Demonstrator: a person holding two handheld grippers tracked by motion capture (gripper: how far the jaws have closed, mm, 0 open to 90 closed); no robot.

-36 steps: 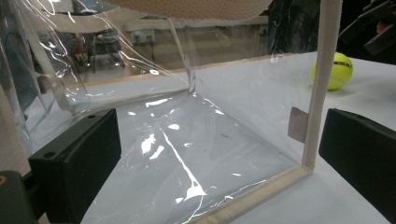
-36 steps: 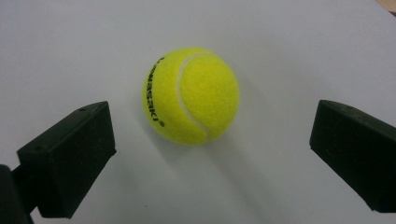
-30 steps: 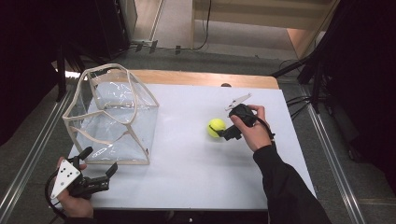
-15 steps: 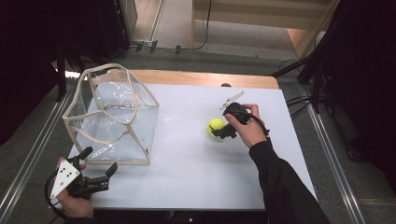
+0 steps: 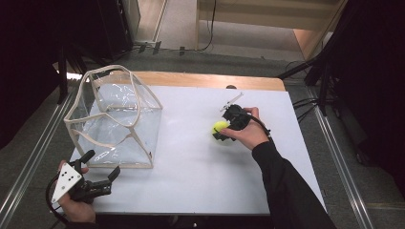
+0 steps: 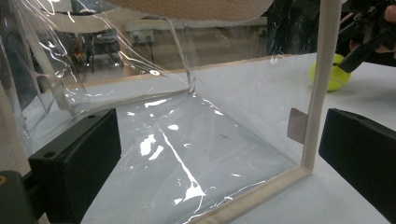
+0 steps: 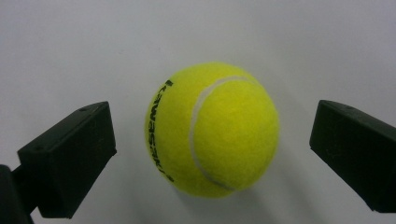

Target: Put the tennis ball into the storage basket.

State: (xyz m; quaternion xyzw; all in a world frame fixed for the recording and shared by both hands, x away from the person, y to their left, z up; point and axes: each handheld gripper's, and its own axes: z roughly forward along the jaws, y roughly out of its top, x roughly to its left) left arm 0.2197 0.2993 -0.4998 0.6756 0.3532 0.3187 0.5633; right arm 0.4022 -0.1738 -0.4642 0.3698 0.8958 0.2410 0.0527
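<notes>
Now that the right gripper (image 5: pixel 223 130) has been brought down around the tennis ball (image 7: pixel 212 130) on the white table (image 5: pixel 191 176), jaws apart either side, a grasp seems imminent, while the left gripper (image 5: pixel 98 179) is held spread beside the clear bag (image 5: pixel 114 119).

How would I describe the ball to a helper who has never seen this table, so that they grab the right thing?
On the white table, look right of the big clear bag with cream edging. The tennis ball lies between the open jaws of the right gripper. It is the only round, bright yellow-green thing there.
</notes>
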